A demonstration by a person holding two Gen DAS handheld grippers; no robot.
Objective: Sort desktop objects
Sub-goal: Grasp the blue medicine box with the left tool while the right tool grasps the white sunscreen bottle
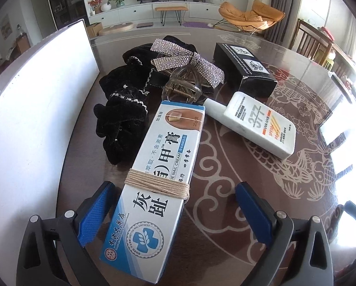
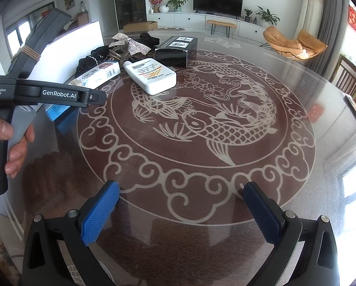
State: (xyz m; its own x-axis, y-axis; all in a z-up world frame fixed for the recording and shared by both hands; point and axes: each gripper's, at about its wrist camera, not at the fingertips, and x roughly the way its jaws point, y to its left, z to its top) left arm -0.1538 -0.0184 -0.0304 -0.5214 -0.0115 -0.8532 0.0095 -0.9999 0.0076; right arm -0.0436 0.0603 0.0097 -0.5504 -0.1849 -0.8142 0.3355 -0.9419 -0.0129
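While nail cream box (image 1: 151, 178) lies flat on tabletop (image 1: 225, 202), left hand-held gripper (image 1: 175, 205) straddles its near end, jaws wide, pads clear of carton. White sunscreen bottle (image 1: 256, 124) just beside box, black carton (image 1: 244, 69) behind. Right hand-held gripper (image 2: 181, 208) hangs over bare tabletop, jaws apart, holding nothing.

Long box (image 1: 154, 178): "TOE NAIL CREAM", "GREY TOE NAIL OINTMENT" round its blue cross seal, large Chinese characters 灰趾 and 甲膏, "20g" at the far end.
White bottle (image 1: 259, 125): "377", "UVA/UVB", "SPF50+", "PA+++".
Left tongs' handle (image 2: 58, 94): "GenRobot.AI", and "Data Acquisition System" to its left.
Black box (image 1: 246, 68): small print, too blurred to read.
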